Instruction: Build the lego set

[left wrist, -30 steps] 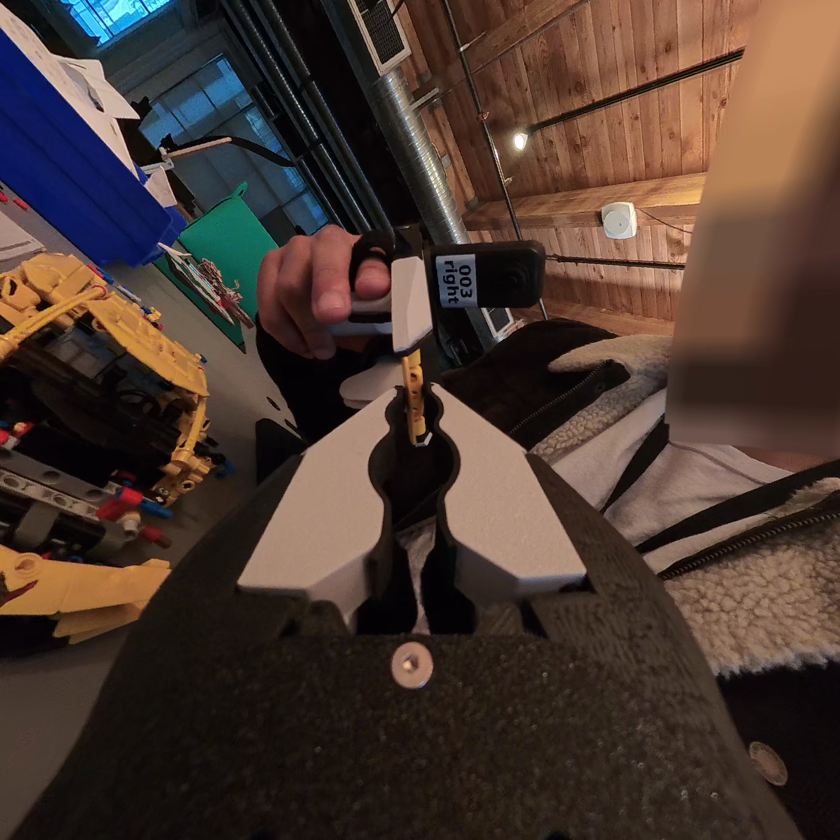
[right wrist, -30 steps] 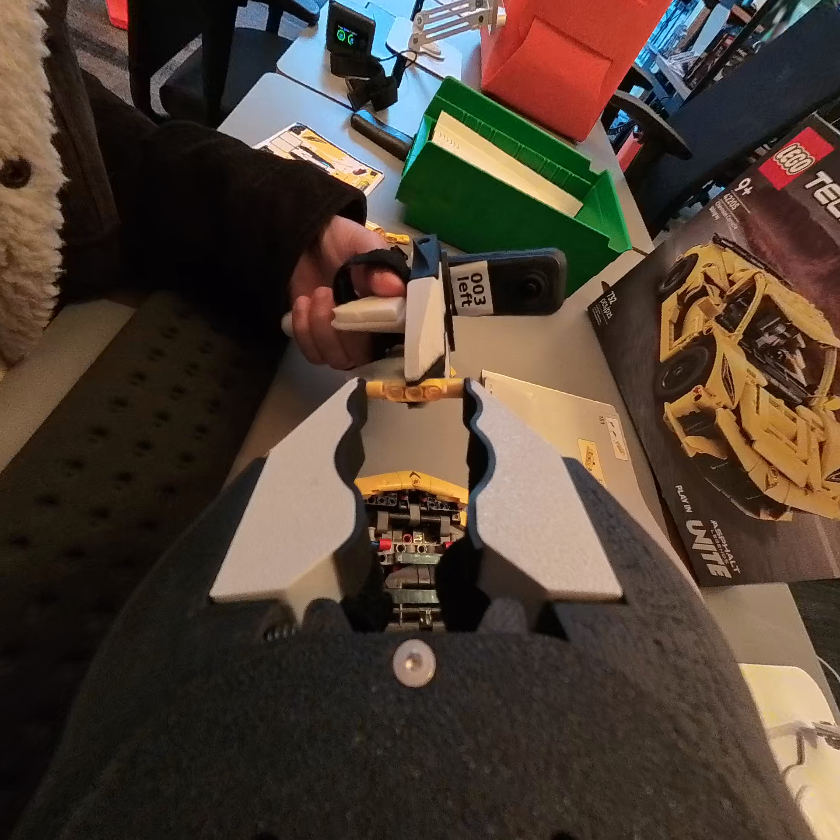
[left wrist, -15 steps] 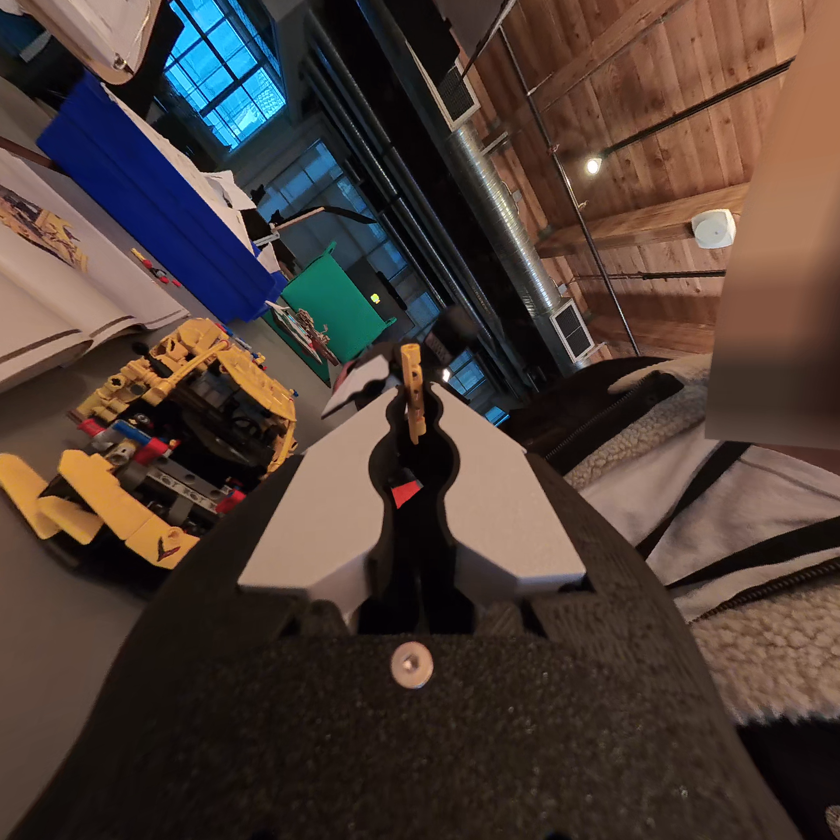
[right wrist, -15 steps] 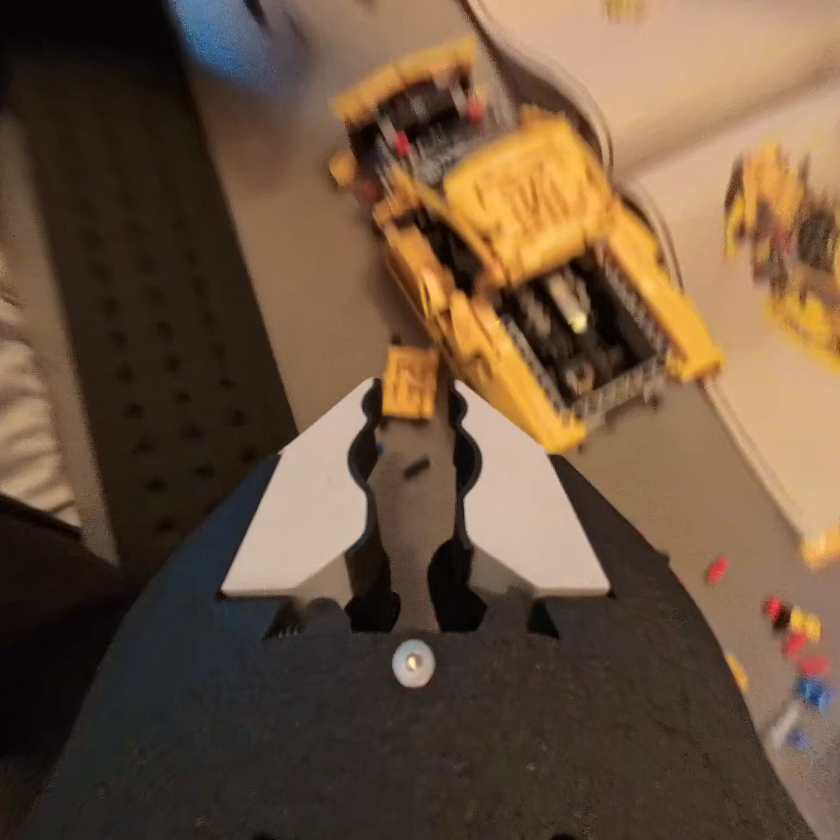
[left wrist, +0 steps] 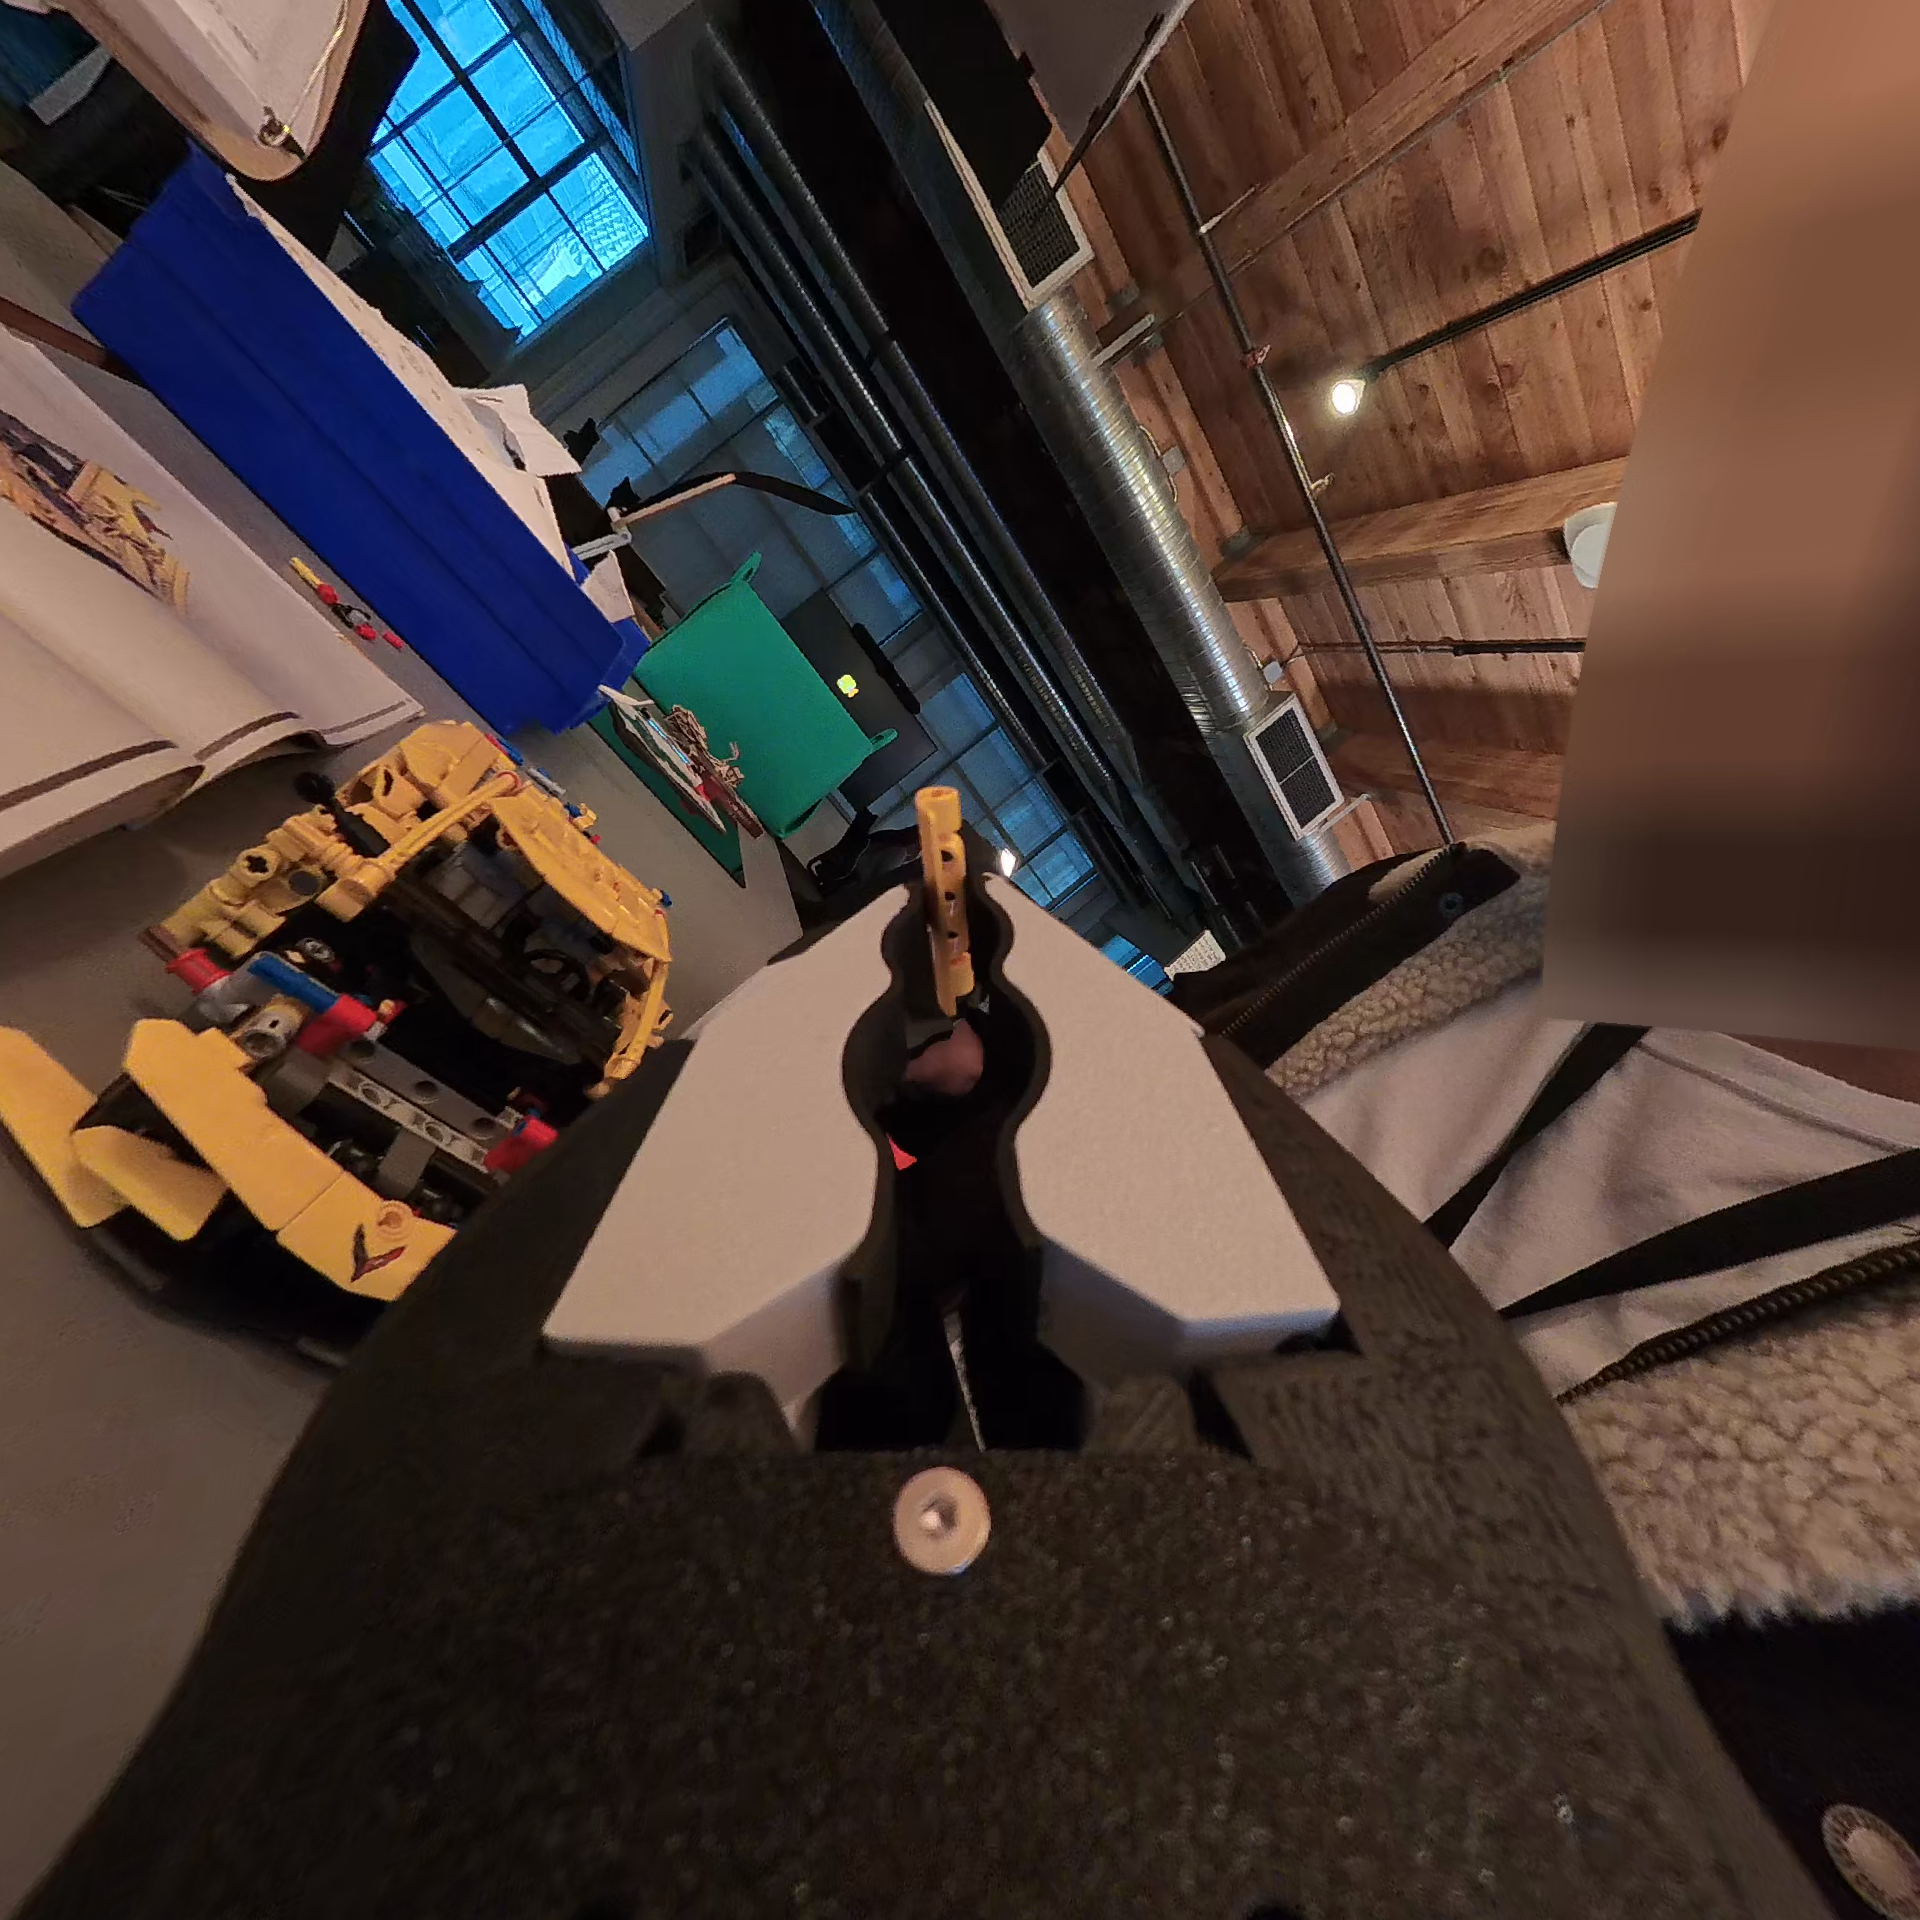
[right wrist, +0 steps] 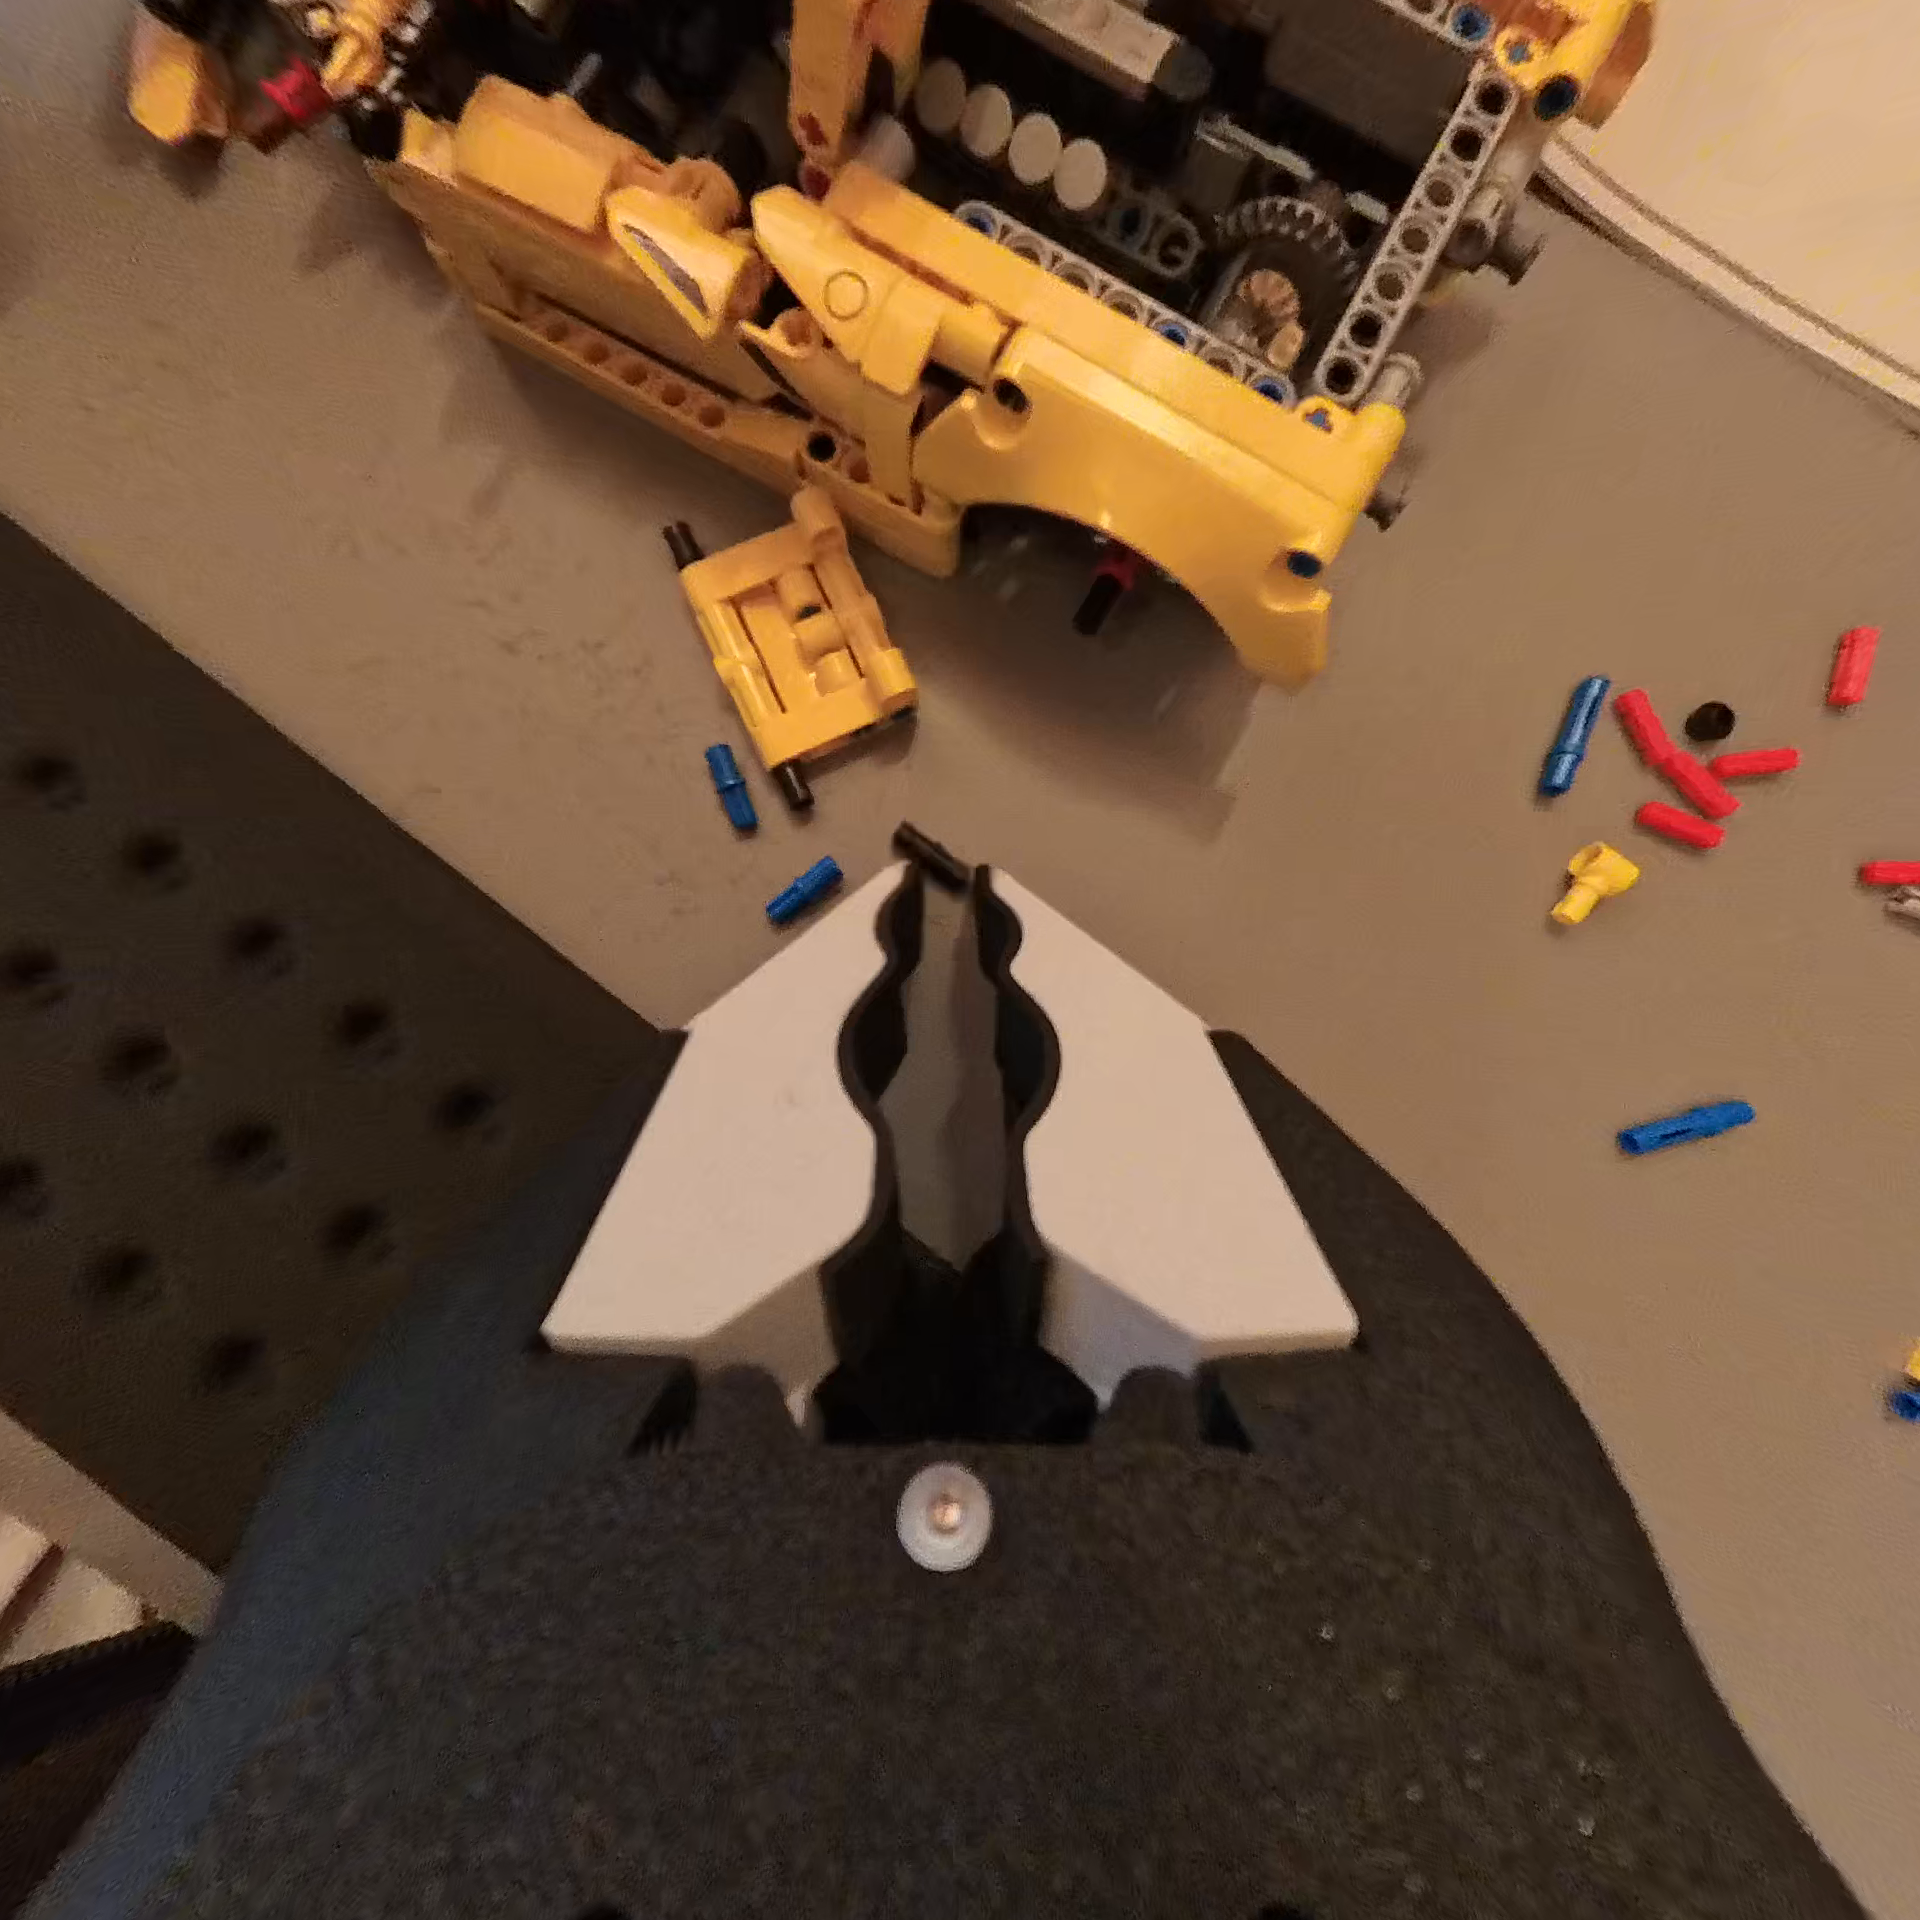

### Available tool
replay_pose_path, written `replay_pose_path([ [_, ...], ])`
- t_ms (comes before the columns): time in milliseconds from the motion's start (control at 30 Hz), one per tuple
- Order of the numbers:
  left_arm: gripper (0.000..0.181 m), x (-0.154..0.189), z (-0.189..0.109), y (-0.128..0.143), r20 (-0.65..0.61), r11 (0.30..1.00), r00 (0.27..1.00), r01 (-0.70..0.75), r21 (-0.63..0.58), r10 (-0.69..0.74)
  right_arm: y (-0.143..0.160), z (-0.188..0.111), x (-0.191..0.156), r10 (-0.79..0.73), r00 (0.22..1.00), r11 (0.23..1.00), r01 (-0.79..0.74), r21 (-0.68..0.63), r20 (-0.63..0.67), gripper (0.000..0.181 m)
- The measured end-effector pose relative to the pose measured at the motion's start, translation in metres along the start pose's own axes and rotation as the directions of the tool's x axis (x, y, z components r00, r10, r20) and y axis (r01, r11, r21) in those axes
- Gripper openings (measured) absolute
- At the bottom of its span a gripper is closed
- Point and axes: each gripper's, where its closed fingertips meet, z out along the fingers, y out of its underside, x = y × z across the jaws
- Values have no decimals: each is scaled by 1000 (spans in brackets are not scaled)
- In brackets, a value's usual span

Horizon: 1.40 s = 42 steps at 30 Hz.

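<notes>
My left gripper is shut on a small yellow beam and holds it upright in the air, tip pointing up. The partly built yellow car stands on the grey table to its left. In the right wrist view, my right gripper is low over the table near the car's flank. Its fingers are closed to a narrow gap, with a short black pin caught between the tips. A small yellow sub-assembly lies just beyond.
Blue pins lie by the sub-assembly. Loose red and blue pins and a yellow connector lie to the right. A dark perforated mat borders the table on the left. A blue bin, a green bin and an open booklet stand behind the car. My hands' fingertips stand some 30 cm from each other. The left gripper is farther from the yellow connector, some 35 cm, than the right, some 11 cm.
My right gripper left the yellow beam, swung down to the table beside the car and closed onto the black pin. My left gripper kept the beam and turned slightly.
</notes>
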Motion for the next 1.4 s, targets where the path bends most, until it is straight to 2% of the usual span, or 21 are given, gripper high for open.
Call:
replay_pose_path([
  [267, 7, 1, 1, 1, -10, 1000, 1000, 6, -5, -6, -1, 2, -1, -37, 999, 999, 37, -20, 6, 8],
  [533, 7, 1, 1, 2, -10, 1000, 1000, 11, -7, -11, 0, -1, -6, -35, 996, 999, 38, -34, 81, 8],
  [600, 7, 1, 1, 2, -12, 1000, 1000, 10, -11, -11, -1, -6, -17, -94, 982, 995, 98, -15, 166, 10],
  [700, 7, 1, 2, 3, -13, 1000, 1000, 13, -13, -13, -2, -18, -31, -247, 918, 969, 237, 69, 311, 13],
  [867, 7, 1, 2, 4, -11, 1000, 1000, 13, -17, -13, 0, -18, -18, -342, 844, 939, 288, 189, 414, 16],
  [1000, 7, -1, 2, 3, -4, 1000, 1000, 14, -14, -14, -10, -9, 3, -373, 856, 923, 300, 242, 359, 15],
  [1133, 7, -2, 2, 5, 6, 1000, 1000, 10, -24, -10, -14, -2, 0, -382, 853, 916, 298, 268, 356, 18],
  [1400, 7, -2, 5, 9, -1, 999, 1000, 17, -42, -17, -12, 9, 2, -446, 854, 880, 364, 306, 267, 7],
])
